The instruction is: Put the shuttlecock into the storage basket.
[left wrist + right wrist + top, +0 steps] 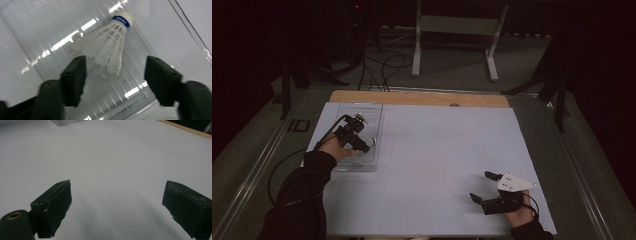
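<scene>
At the left of the high view, the person's left forearm comes up from the bottom edge in a dark sleeve and angles forward and to the right, the hand wrapped around the left gripper (362, 146), which is tipped down into a clear plastic tray (373, 111) lying near the left edge of the white table cover (437, 150). A black cable loops from this gripper back along the sleeve. In the left gripper view its jaws stand wide apart over the tray floor, and a white shuttlecock (107, 50) lies on its side between and just beyond them, its feather skirt toward the jaws and its white cork, ringed by a blue band, pointing away; neither jaw touches it. Farther right, well apart from the tray, the person's right hand rests low near the front right corner of the cover, holding the right gripper (484, 187) level and pointing left, its grey three-cornered plate on top. Its jaws are spread wide, and the right gripper view shows bare white cover between them.
</scene>
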Demonstrator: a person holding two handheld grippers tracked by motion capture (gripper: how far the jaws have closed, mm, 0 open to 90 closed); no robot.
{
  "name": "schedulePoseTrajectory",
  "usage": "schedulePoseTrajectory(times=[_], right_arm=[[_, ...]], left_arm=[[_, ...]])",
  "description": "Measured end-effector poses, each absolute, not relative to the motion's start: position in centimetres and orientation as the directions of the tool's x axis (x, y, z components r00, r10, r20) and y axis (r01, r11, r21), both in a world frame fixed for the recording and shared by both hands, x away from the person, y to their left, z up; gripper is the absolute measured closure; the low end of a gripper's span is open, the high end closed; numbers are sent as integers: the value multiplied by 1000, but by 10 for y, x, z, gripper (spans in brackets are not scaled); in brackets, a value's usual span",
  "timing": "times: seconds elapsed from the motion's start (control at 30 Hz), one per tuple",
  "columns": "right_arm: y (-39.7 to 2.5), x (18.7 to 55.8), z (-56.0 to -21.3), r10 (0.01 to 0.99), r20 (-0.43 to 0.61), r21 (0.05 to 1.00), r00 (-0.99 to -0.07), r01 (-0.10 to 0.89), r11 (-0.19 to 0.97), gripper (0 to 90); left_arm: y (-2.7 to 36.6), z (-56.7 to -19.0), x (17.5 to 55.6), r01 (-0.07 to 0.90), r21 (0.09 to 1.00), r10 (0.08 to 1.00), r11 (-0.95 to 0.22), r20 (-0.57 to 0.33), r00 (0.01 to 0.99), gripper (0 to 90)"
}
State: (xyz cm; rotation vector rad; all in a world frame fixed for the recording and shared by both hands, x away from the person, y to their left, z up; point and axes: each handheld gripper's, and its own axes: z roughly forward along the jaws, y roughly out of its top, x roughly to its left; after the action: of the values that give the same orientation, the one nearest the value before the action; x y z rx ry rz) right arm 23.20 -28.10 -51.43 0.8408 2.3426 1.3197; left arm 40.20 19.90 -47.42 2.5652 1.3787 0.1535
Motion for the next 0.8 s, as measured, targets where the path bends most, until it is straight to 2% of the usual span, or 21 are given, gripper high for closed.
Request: schedulePoseTrajectory(times=[0.07, 0.13, 0.37, 0.4, 0.43, 0.47, 0.8], right_arm=[[-281, 232, -514, 632, 7, 854, -775, 334, 400, 86], [-281, 232, -514, 632, 6, 853, -775, 334, 401, 86], [-281, 232, -514, 634, 5, 853, -773, 334, 400, 86], [-281, 232, -514, 634, 7, 854, -773, 334, 399, 86], [-281, 232, -514, 634, 6, 854, -774, 334, 399, 86], [-281, 232, -514, 634, 6, 854, -773, 335, 399, 86], [-281, 232, -515, 633, 6, 853, -774, 335, 401, 86]], left_arm=[[200, -472, 400, 813, 244, 837, -529, -8, 547, 257], [201, -469, 398, 816, 250, 841, -521, -11, 540, 221], [200, -456, 390, 812, 277, 843, -513, -13, 537, 147], [200, -455, 389, 807, 281, 835, -519, -34, 549, 122], [199, -454, 388, 798, 287, 825, -531, -41, 564, 37], [198, -452, 386, 793, 294, 824, -533, -33, 566, 0], [192, -436, 378, 744, 382, 798, -547, -31, 602, 0]])
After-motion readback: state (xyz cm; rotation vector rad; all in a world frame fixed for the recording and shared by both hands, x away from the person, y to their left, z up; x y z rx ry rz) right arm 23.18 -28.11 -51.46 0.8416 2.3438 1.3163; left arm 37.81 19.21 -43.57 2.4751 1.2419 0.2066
